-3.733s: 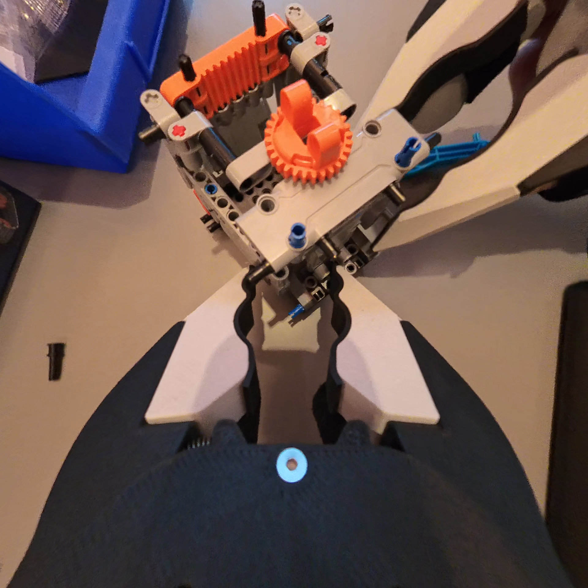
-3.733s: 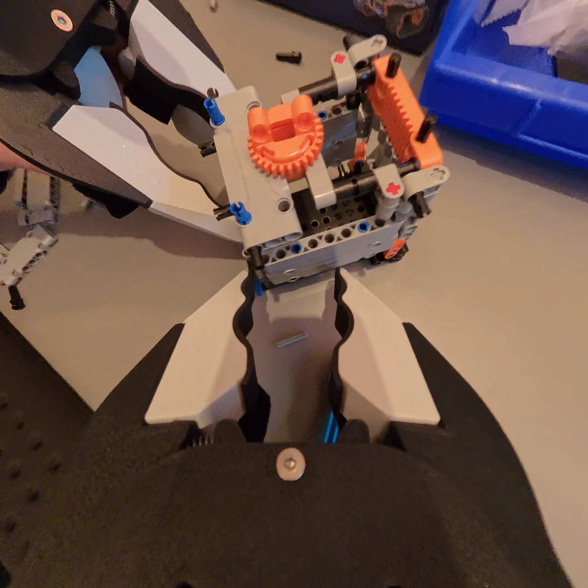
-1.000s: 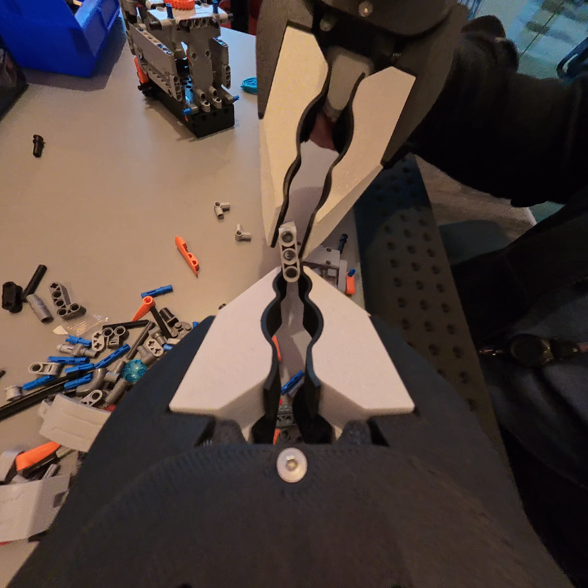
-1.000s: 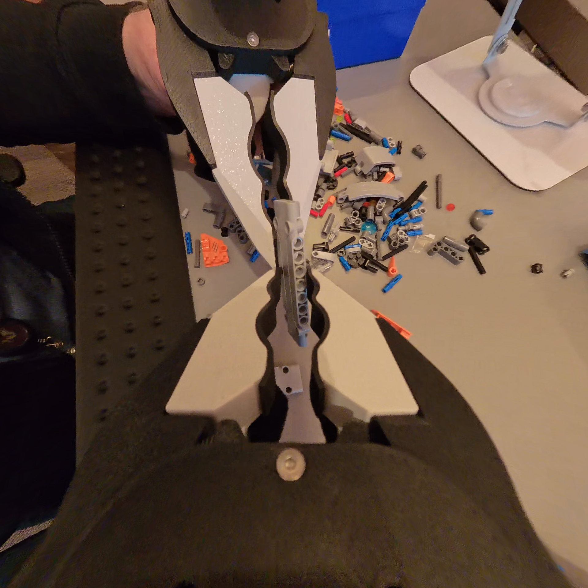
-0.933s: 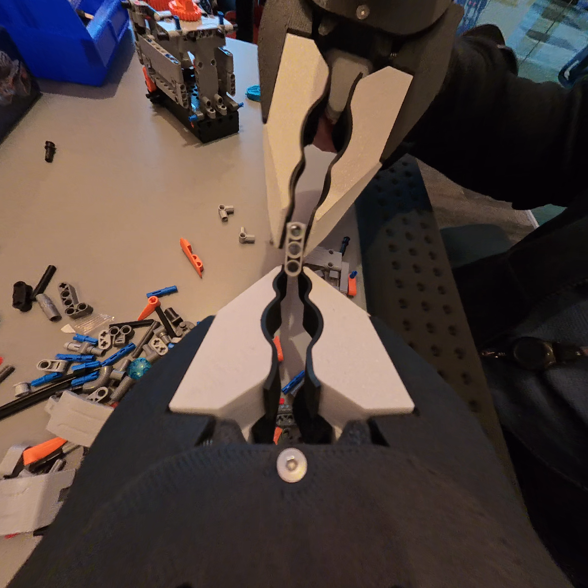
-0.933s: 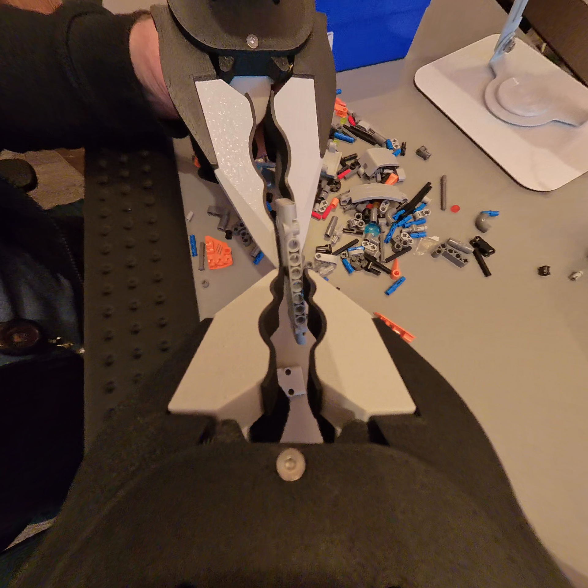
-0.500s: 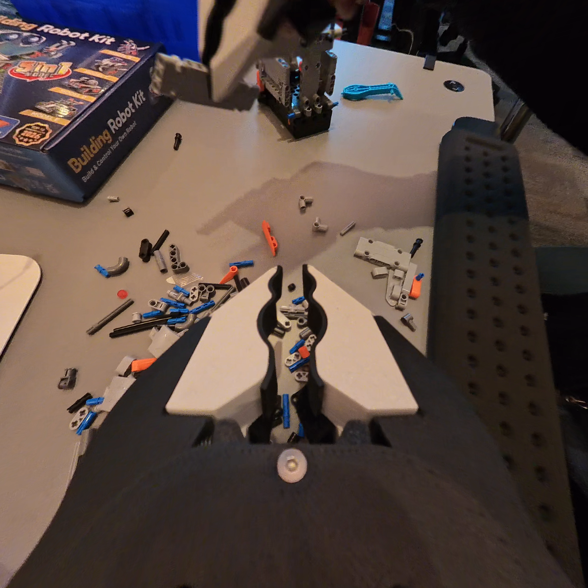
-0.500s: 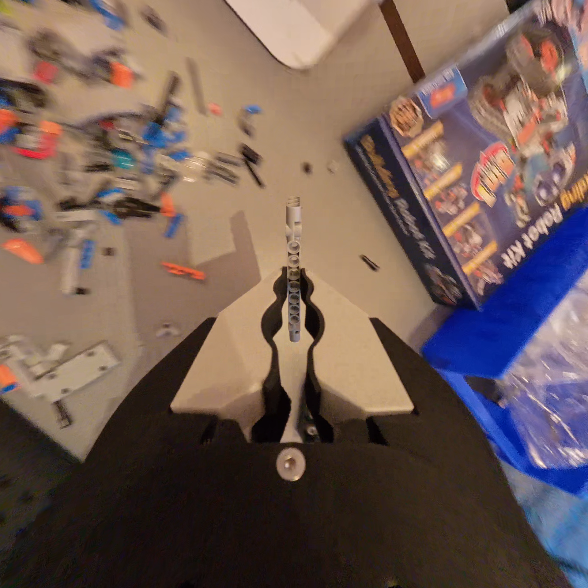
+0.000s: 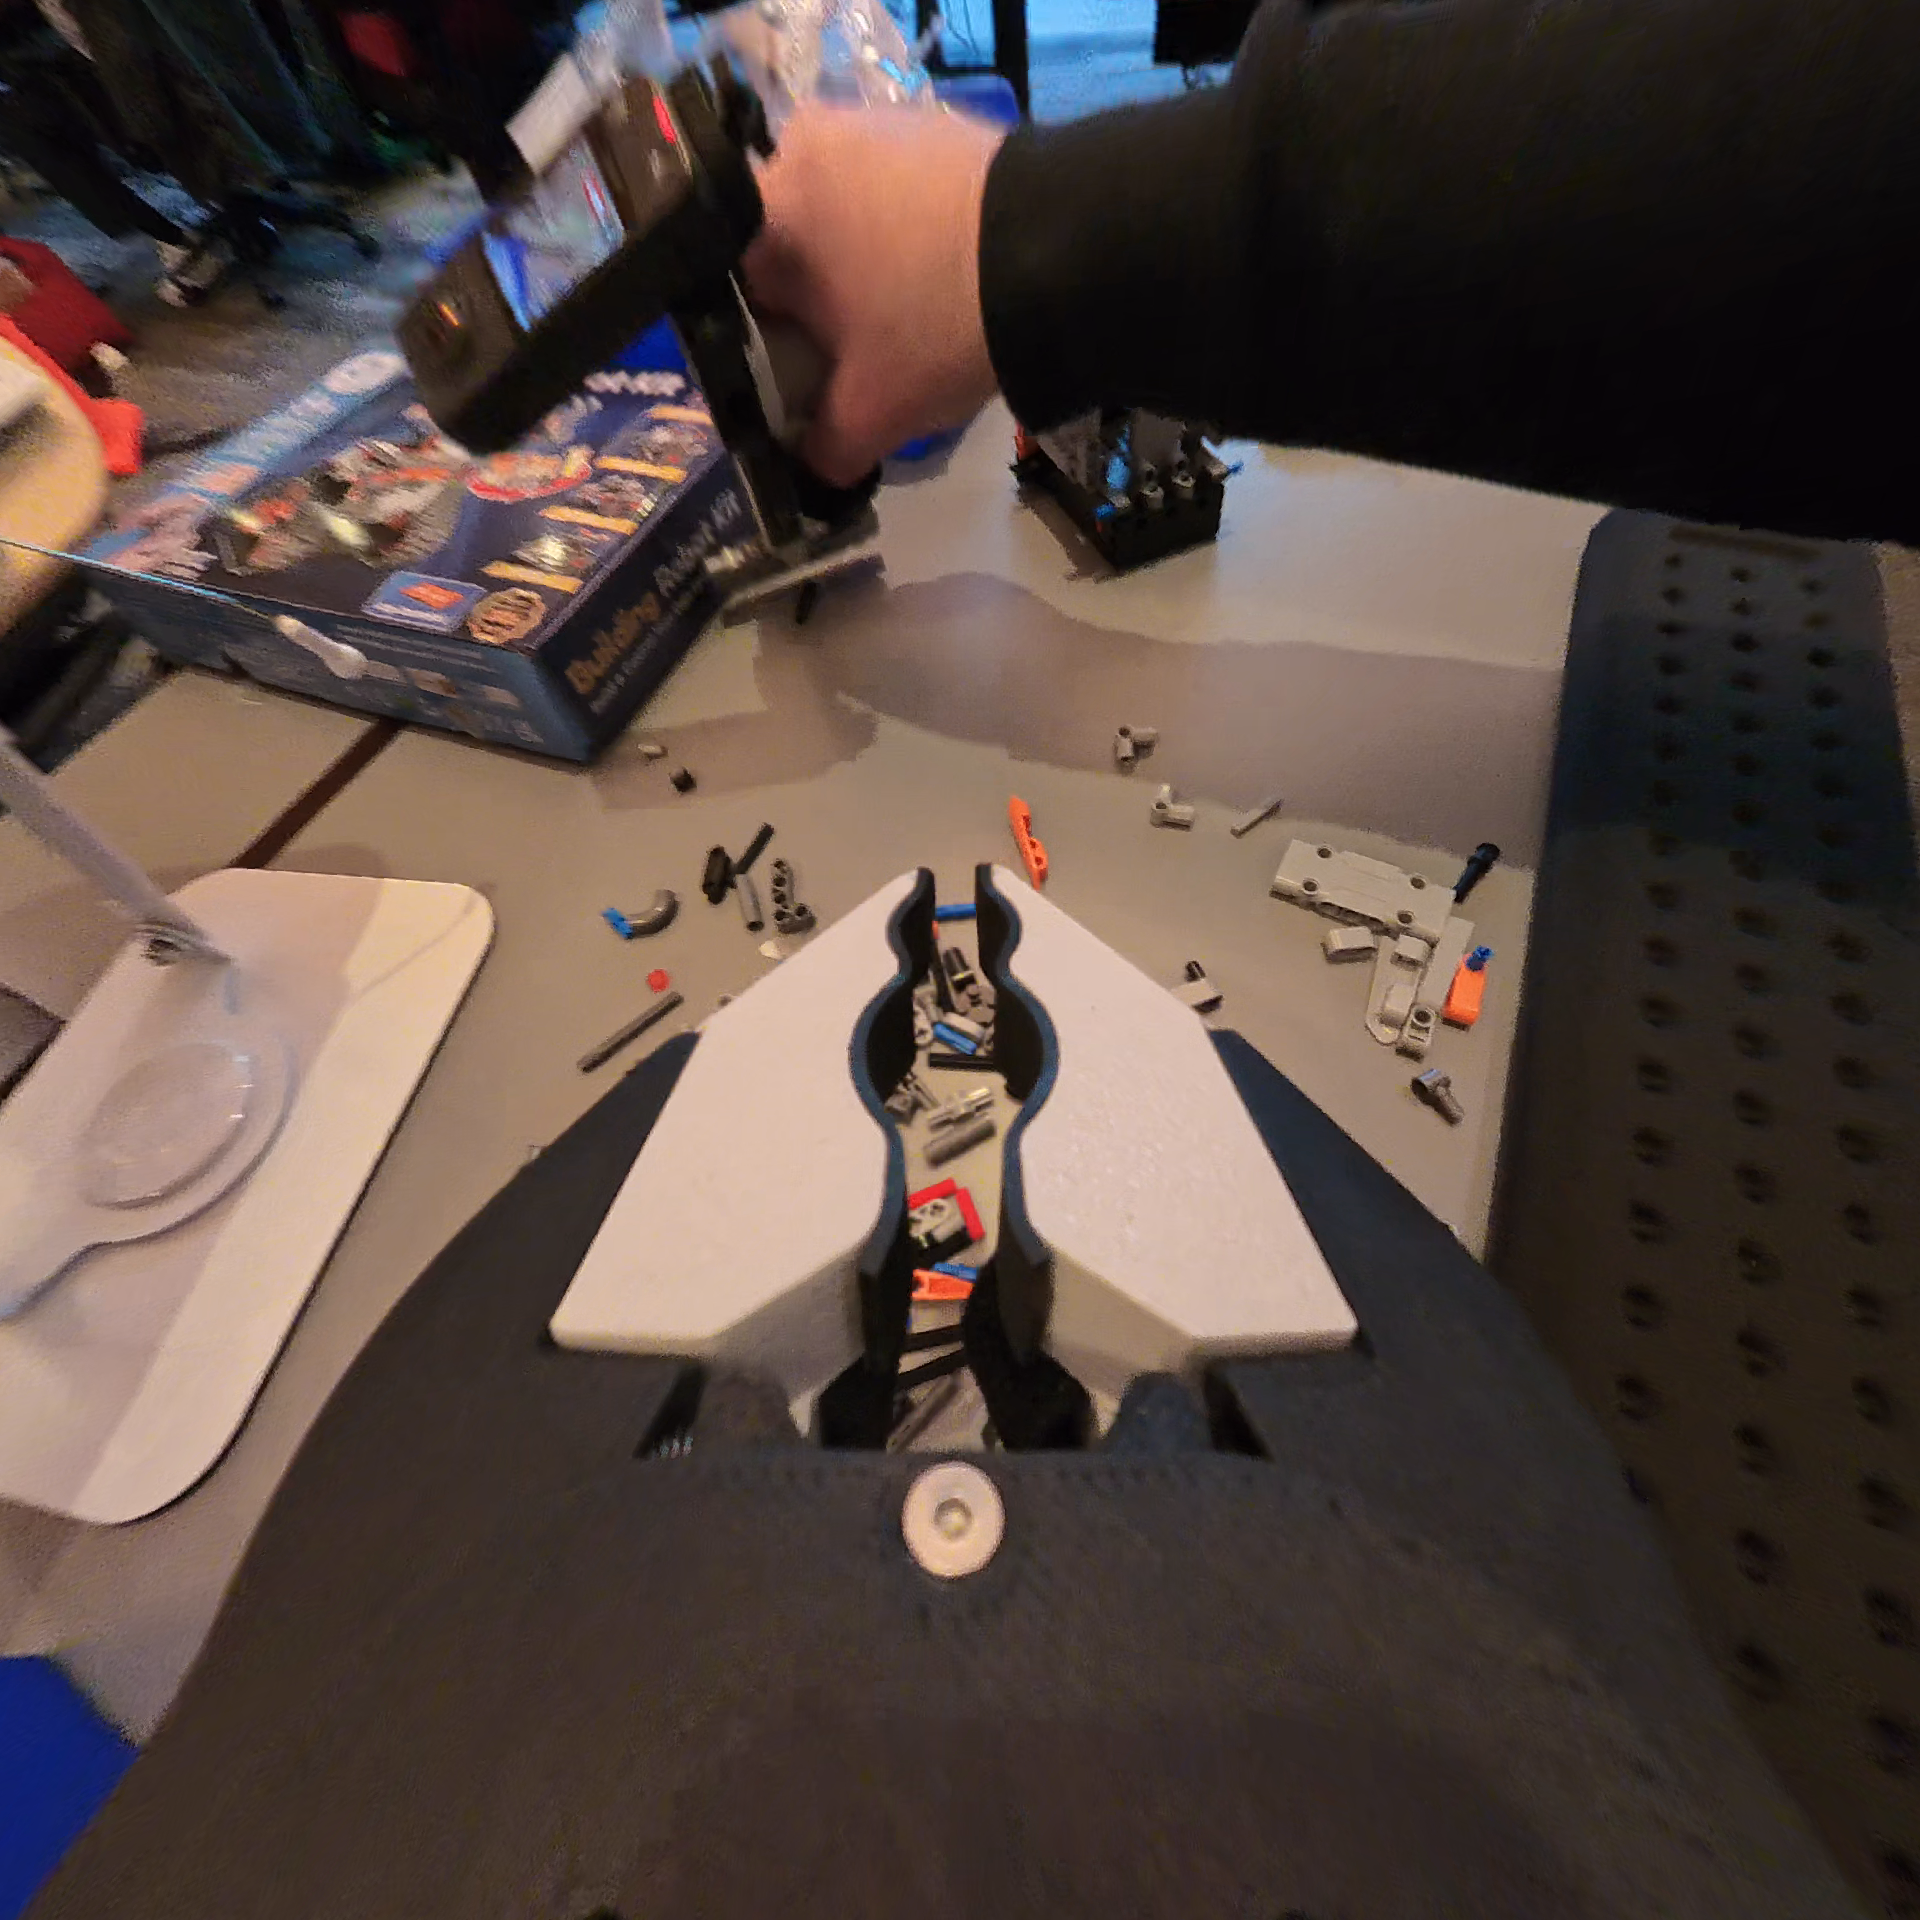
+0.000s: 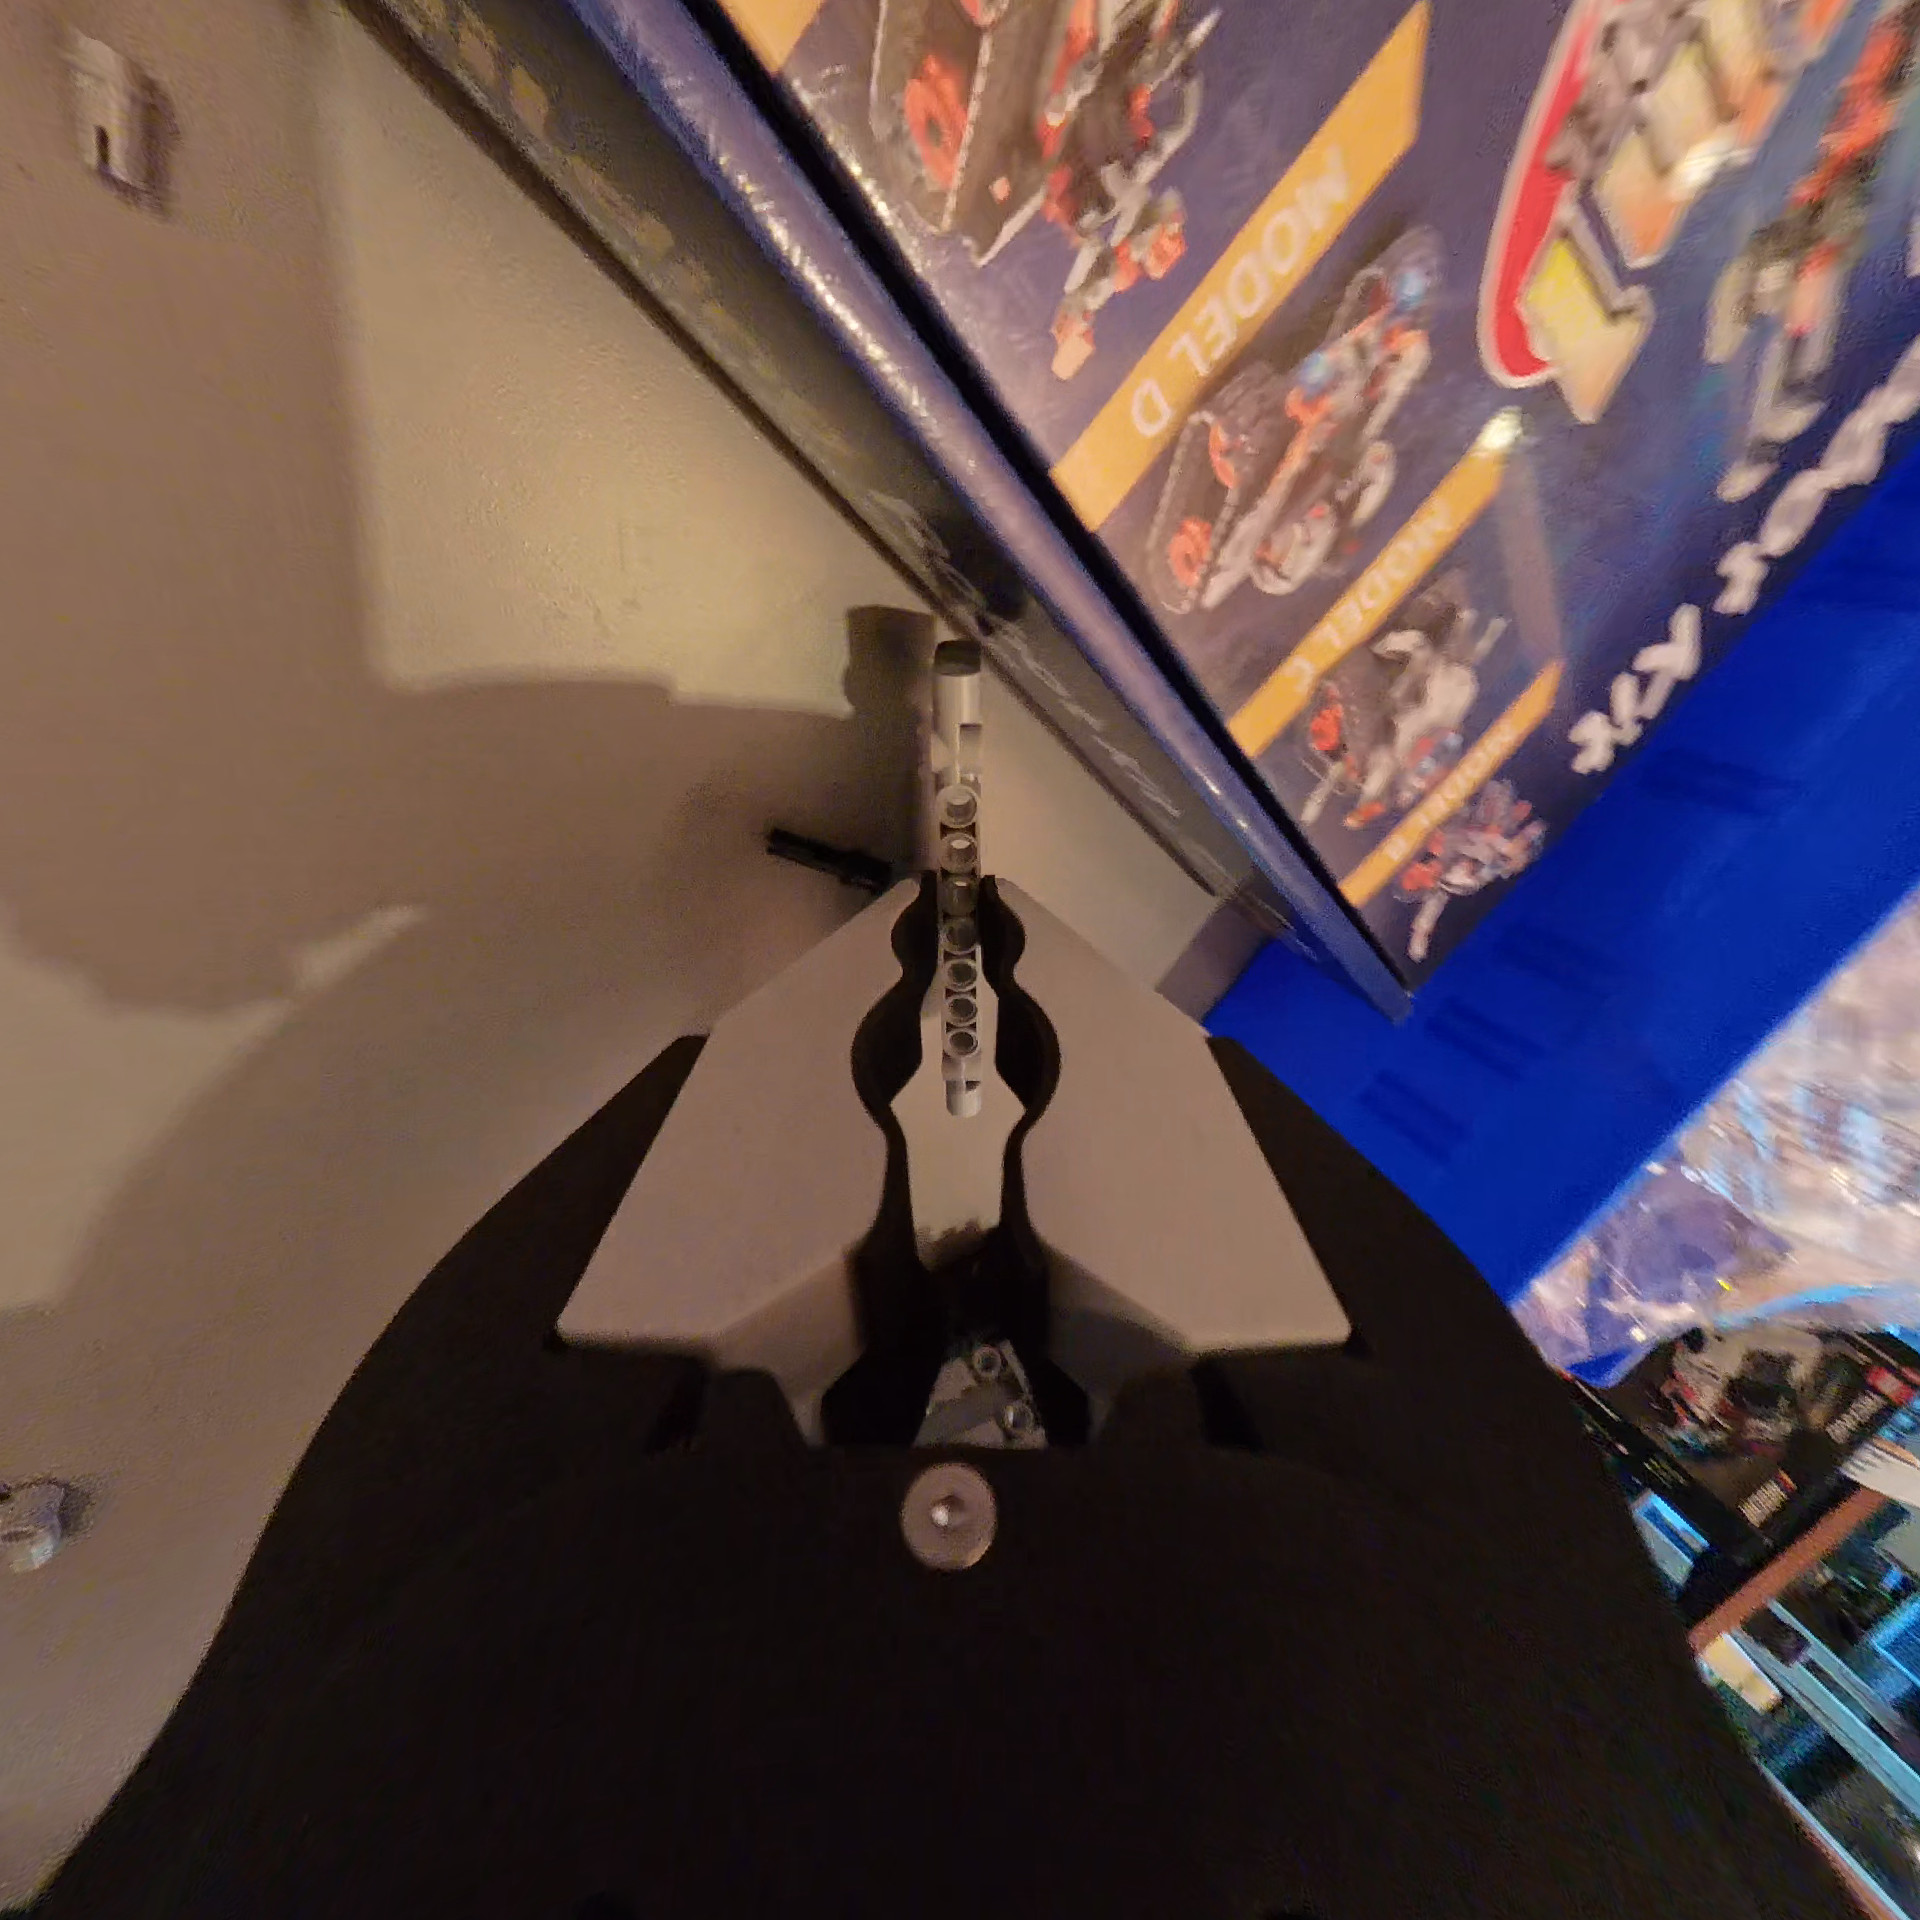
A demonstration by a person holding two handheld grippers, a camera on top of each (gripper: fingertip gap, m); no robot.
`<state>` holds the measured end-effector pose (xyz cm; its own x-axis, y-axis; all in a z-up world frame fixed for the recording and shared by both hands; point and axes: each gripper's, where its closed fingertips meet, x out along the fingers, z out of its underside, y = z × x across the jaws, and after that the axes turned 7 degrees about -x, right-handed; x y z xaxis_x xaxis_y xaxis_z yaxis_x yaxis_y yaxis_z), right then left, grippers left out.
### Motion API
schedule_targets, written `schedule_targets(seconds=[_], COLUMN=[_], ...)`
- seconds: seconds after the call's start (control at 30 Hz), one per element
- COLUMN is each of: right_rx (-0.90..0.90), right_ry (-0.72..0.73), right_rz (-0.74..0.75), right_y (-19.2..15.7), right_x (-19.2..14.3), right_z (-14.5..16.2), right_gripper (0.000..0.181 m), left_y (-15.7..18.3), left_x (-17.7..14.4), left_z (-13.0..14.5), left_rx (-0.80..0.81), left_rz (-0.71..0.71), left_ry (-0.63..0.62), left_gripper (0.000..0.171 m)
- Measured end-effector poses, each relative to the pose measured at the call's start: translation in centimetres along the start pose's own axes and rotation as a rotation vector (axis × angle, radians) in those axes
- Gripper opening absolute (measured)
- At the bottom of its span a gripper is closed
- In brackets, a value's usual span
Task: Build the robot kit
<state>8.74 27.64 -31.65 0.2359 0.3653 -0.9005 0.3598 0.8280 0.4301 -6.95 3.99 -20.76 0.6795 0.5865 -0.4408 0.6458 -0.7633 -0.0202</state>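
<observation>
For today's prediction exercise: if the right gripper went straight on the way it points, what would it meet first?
The right gripper is shut on a grey beam that sticks out ahead. The beam's tip would probably meet first the dark side of the blue box, or the table at its foot; depth is unclear.

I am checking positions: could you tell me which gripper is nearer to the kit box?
Right. The right gripper, shut on a grey beam, is close beside the kit box edge. The left gripper hovers over loose parts, well short of it.

Grey holed beam [image 10: 957, 914], end-on, upright
</observation>
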Motion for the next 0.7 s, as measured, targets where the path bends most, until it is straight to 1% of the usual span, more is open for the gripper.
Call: schedule_targets(seconds=[0.1, 0.3, 0.5, 0.57, 0.7], right_rx=[0.000, -0.063, -0.145, -0.184, -0.262], right_ry=[-0.005, 0.080, 0.138, 0.146, 0.188], right_rz=[-0.023, -0.125, -0.167, -0.172, -0.231], right_y=[-0.3, -3.5, -6.5, -7.5, -10.5], right_x=[0.6, -1.2, -3.0, -3.6, -5.1], right_z=[-0.4, -3.4, -7.1, -8.0, -9.5], right_gripper=[0.005, 0.005, 0.005, 0.005, 0.005], left_y=[-0.4, -1.2, -2.4, -2.9, -4.2], left_x=[-1.5, -4.2, -6.6, -7.4, -9.0], left_z=[-1.4, -3.6, -4.7, -4.9, -5.2], left_rx=[0.007, 0.015, 0.009, 0.009, 0.001], left_rz=[-0.039, -0.104, -0.172, -0.202, -0.263], left_ry=[0.063, 0.166, 0.233, 0.250, 0.281], left_gripper=[0.004, 0.003, 0.002, 0.002, 0.002])
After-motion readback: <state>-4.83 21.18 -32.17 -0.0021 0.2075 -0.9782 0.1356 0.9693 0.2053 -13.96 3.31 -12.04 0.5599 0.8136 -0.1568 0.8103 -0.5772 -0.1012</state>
